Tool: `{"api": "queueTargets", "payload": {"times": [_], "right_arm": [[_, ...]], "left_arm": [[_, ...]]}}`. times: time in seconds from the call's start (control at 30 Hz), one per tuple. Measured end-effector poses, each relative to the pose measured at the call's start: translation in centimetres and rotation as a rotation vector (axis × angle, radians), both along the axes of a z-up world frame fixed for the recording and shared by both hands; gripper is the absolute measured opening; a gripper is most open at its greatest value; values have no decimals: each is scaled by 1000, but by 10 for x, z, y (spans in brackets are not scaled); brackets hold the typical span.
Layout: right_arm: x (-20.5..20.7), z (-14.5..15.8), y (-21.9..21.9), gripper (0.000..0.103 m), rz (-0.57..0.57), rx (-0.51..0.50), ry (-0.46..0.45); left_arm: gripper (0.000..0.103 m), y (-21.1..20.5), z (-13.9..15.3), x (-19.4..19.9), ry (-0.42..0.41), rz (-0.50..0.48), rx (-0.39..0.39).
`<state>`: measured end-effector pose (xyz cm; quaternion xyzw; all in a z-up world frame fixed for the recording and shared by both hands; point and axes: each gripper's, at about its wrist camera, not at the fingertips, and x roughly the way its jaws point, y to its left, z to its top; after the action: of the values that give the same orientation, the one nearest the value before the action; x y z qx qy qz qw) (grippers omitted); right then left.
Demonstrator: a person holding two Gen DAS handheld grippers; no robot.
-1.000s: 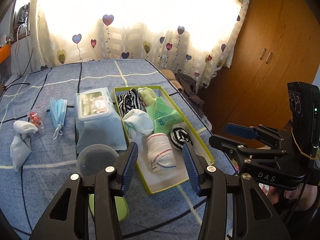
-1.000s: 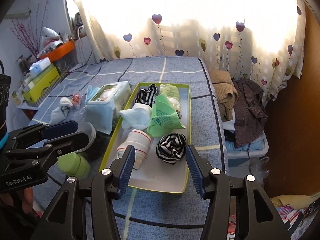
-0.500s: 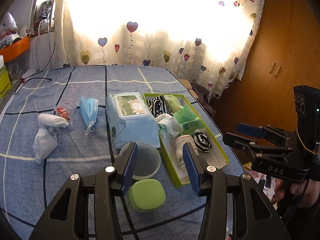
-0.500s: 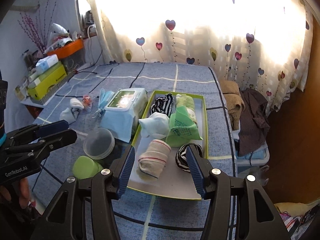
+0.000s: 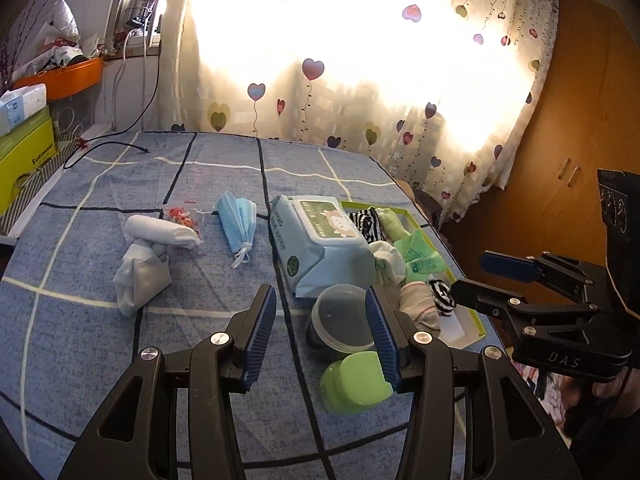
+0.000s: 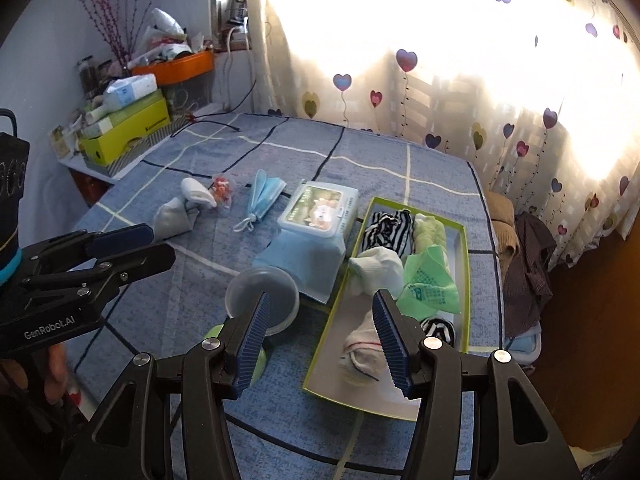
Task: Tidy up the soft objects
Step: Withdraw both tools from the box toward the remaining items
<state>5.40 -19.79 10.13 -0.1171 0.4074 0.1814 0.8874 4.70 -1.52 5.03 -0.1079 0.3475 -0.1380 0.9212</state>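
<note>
A blue bedspread with a white and black grid (image 5: 100, 320) covers the whole work surface. On its right side lies a shallow green-rimmed cardboard tray (image 6: 464, 240) holding soft items: a black-and-white striped cloth (image 6: 386, 226) and a pale green cloth (image 6: 430, 230) at the far end, a white sock bundle (image 6: 378, 268) and a crumpled light green plastic bag (image 6: 430, 284) mid-tray, a cream sock with a red stripe (image 6: 360, 350) and a small striped roll (image 6: 440, 330) at the near end. Just left of the tray sits a light blue pack of wet wipes with a green label (image 5: 320, 244). In front of the pack: a round clear plastic container (image 5: 340, 316), with a light green lidded box (image 5: 356, 382) nearest the camera. Further left, loose on the bedspread: a folded blue face mask (image 5: 240, 226), a small clear packet with red contents (image 5: 182, 216), a white rolled sock (image 5: 162, 232) and a grey-white cloth bundle (image 5: 138, 276). Left gripper (image 5: 320, 336): jaws spread, nothing between them, above the bedspread. Right gripper (image 6: 320, 344): jaws spread, empty, above the tray's near left edge.
</note>
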Motion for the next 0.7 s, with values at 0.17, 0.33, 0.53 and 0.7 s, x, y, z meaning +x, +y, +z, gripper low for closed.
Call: {"api": "queueTargets", "payload": {"times": [0.17,0.33,0.53,0.7], "right_arm": [[2,-1,23,53,47,-17,3],[7,-7,45,53,95,-30,20],[13,-13,66,53,145,-37,35],[21,-21,80,53,184,-39,57]], "left_arm": [[48,17,-4,-3,-3,30,-7],[48,31,-9,-4,7,63,-12],[48,48,-14,-3,19,110,-8],[48,59,-22,2,40,135,-9]]}}
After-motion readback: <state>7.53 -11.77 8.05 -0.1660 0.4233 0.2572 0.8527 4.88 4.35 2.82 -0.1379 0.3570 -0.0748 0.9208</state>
